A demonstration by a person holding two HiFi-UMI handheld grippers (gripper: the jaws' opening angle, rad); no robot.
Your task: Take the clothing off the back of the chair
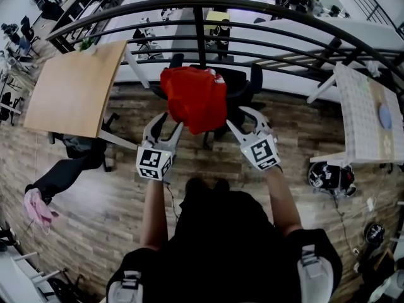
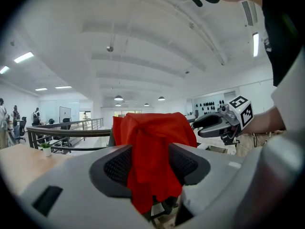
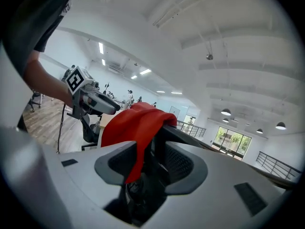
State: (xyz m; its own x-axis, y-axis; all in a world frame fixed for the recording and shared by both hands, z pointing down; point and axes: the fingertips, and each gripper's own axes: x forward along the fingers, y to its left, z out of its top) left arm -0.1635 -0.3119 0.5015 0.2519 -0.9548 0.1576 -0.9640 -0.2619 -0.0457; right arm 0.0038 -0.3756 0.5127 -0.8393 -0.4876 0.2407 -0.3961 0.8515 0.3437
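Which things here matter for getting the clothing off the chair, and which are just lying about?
In the job: red clothing, black chair, left gripper, right gripper.
Lying about: wooden table, white table, railing.

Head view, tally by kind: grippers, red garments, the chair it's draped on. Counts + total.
grippers: 2 (left gripper, right gripper)
red garment: 1
black chair: 1
Total: 4
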